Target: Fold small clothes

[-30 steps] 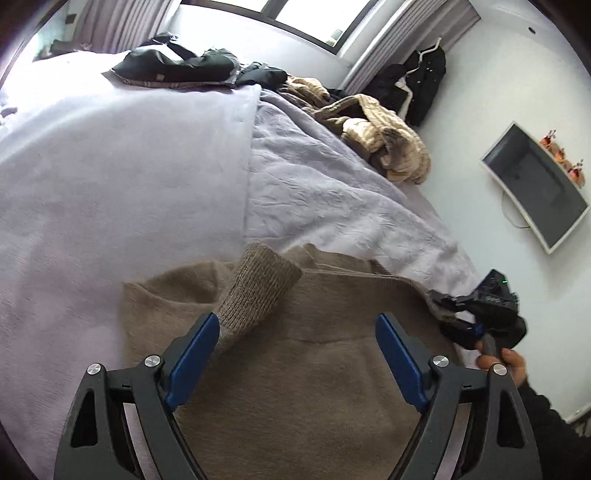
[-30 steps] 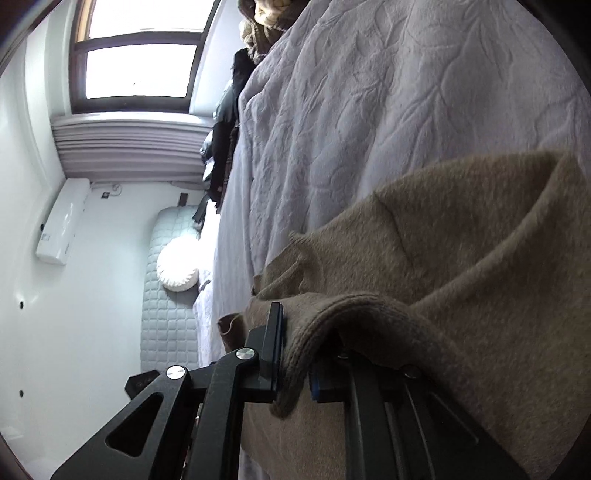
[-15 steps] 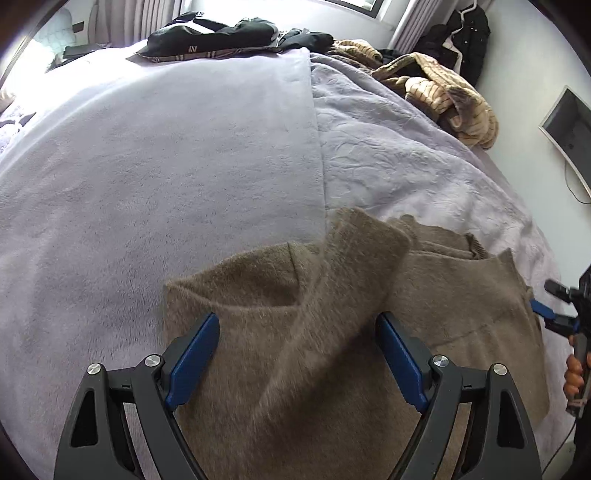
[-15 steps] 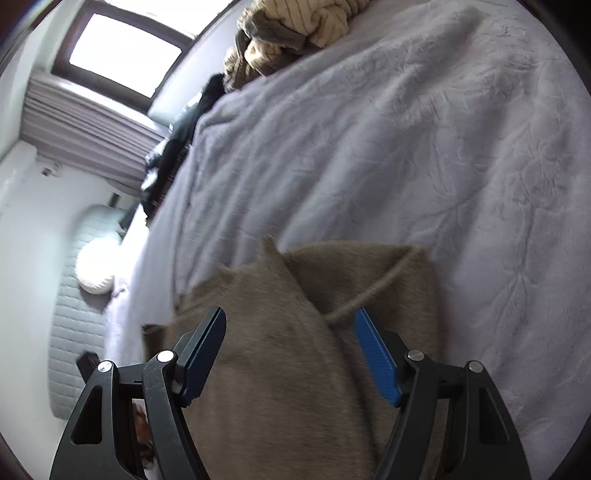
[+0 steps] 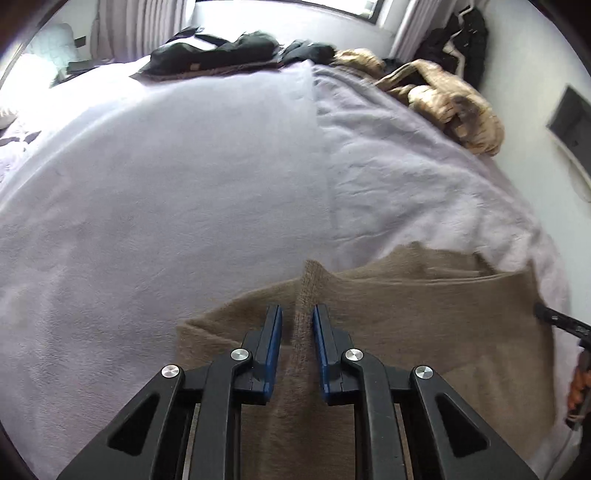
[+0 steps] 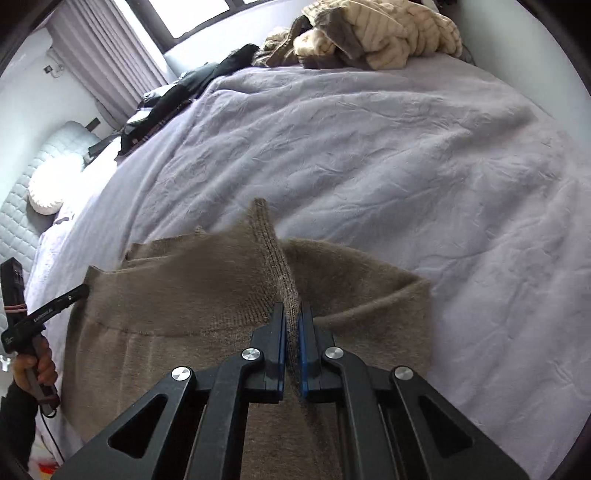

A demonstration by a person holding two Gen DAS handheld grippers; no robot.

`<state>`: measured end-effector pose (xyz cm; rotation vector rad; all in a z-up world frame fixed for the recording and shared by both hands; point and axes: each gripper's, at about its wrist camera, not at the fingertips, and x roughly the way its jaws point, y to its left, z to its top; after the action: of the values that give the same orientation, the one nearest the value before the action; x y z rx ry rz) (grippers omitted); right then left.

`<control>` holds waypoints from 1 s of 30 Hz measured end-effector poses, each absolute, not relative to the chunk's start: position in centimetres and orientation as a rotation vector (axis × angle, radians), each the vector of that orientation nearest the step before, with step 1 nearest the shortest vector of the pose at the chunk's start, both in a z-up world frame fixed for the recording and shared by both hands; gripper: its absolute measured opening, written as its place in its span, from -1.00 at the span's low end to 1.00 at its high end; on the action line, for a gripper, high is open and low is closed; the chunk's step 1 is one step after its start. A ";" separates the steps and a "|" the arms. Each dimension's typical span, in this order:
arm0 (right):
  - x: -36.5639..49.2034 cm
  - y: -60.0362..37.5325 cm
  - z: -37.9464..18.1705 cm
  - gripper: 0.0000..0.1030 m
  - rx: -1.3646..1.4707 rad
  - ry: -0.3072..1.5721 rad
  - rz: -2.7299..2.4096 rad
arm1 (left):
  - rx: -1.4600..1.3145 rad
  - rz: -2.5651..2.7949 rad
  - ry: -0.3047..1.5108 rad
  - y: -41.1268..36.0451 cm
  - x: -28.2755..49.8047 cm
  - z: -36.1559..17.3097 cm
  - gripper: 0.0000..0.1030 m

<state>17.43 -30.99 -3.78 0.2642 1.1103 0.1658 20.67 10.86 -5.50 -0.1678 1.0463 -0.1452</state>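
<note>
A brown knitted sweater [image 5: 424, 306] lies on the lilac bed cover [image 5: 184, 184] near its front edge, with both sleeves folded over the body. My left gripper [image 5: 297, 314] is closing its jaws. A ribbed ridge of the left sleeve [image 5: 304, 295] stands pinched between the blue pads. In the right wrist view the same sweater [image 6: 184, 291] fills the foreground. My right gripper [image 6: 291, 310] is shut on the ribbed cuff [image 6: 273, 254] of the other sleeve, which rises as a thin upright fold. A hand [image 6: 35, 365] holds the left tool at the far left.
A heap of cream and tan knitwear [image 5: 454, 99] lies at the bed's far right corner, seen again as the cream pile [image 6: 376, 33]. Dark clothes [image 5: 221, 51] lie along the far edge under the window. A white pillow [image 6: 51, 188] rests by the quilted headboard.
My left jaws went from wide open around the sleeve to nearly together on it. My right gripper let go, rolled upright and shut again on the other cuff.
</note>
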 end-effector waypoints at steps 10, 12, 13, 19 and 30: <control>14.0 -34.9 -4.4 -0.63 0.460 1.131 0.113 | -0.183 -0.096 1.009 14.6 16.3 -3.5 0.60; 12.0 -35.6 -4.2 -0.52 0.537 1.136 0.125 | -0.190 -0.119 1.022 15.6 14.5 -3.2 0.60; 10.7 -35.7 -4.3 -0.36 0.577 1.132 0.133 | -0.204 -0.134 1.031 16.2 13.4 -3.1 0.60; 1.9 -35.4 -3.0 0.13 0.743 1.062 0.175 | -0.338 -0.216 1.074 18.5 6.9 -3.5 0.60; -6.0 -33.9 -5.7 0.13 0.988 1.043 0.171 | -0.421 -0.405 1.140 15.5 2.0 -5.3 0.60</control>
<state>-5.96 -33.87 -5.72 0.9883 1.0426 0.1713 2.00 15.47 -5.32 -0.4212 1.1404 -0.4052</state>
